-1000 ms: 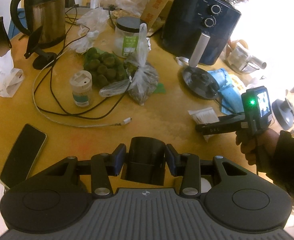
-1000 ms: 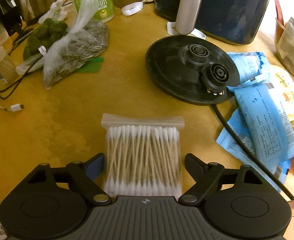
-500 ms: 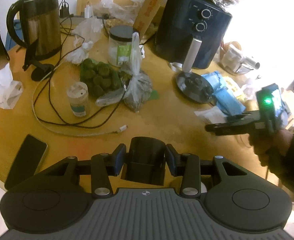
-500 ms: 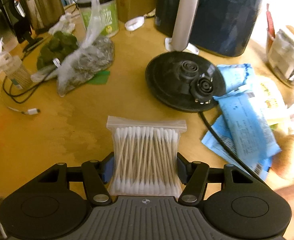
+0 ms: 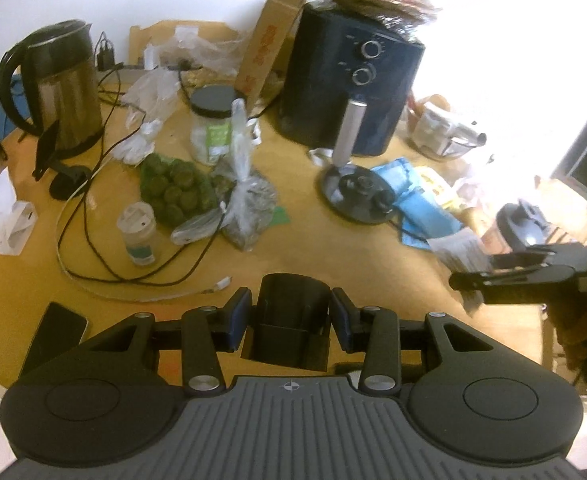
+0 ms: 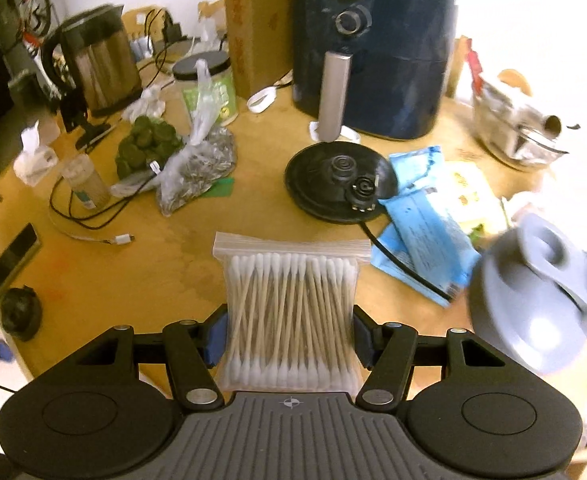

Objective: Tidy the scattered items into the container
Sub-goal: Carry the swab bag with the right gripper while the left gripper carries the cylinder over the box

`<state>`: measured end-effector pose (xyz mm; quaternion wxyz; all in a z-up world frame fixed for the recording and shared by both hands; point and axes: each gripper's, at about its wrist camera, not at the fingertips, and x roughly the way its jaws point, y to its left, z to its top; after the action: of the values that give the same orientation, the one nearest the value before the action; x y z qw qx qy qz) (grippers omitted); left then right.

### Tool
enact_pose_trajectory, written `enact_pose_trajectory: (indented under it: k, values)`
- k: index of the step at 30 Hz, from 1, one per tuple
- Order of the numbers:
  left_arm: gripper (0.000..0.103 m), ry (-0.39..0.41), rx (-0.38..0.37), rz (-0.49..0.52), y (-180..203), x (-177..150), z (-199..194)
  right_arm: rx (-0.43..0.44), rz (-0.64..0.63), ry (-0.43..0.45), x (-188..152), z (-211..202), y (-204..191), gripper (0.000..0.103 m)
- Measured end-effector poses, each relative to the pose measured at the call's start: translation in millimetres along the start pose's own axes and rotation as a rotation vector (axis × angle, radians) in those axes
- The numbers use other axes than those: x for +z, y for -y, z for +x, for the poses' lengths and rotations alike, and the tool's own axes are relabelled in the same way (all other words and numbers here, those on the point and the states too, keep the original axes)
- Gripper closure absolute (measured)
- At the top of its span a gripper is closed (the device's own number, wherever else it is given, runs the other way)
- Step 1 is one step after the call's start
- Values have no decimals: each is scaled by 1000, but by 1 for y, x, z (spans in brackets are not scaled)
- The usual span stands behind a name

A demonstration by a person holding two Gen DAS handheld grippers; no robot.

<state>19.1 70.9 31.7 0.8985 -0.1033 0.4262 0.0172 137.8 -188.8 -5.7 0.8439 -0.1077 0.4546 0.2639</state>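
A small black open-topped container (image 5: 293, 300) sits between the pads of my left gripper (image 5: 289, 312), which is shut on it and holds it above the wooden table (image 5: 333, 256). A clear zip bag of cotton swabs (image 6: 289, 292) is pinched by its sides in my right gripper (image 6: 289, 336), lifted off the table. In the left wrist view the right gripper (image 5: 469, 276) hangs at the right edge, held by a sleeved hand, with the swab bag (image 5: 457, 248) sticking out of its fingers.
On the table stand a steel kettle (image 5: 61, 88), a dark air fryer (image 5: 349, 80), a black kettle base (image 6: 333, 192) and a toothpick jar (image 5: 137, 236). Bags of green balls (image 5: 173, 188) and seeds, cables, a phone (image 5: 53, 336) and blue packets (image 6: 421, 224) lie about. A grey lidded jug (image 6: 533, 300) is close on the right.
My right gripper closed on the swab bag and lifted it up off the table. The left gripper rose a little with the black container still in it.
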Motion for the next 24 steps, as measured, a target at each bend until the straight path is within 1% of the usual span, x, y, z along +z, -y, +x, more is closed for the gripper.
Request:
enact_pose_trajectory:
  k: [5,11,13,15,18,24]
  values:
    - [61,12,-18,24,11,3,-4,-12,46,17,-20,-35,0,39]
    - [61,15,-50,60,25,3,-8,-15,104,11,-49,-62,-3,39]
    - [61,10,-61,72,31,1,-7,-10,127,13,-58,-68,-4,39]
    - [61,-3,-76,79,38,-1,-6,13,150,28,-68,-73,-6,39]
    - [61,-21,-104,121,52,-6,-2,34,183,27,-79,-77,-11,39]
    - [61,-56,-143,171,72,-14,6,16,223,20,-96,-84,-18,39]
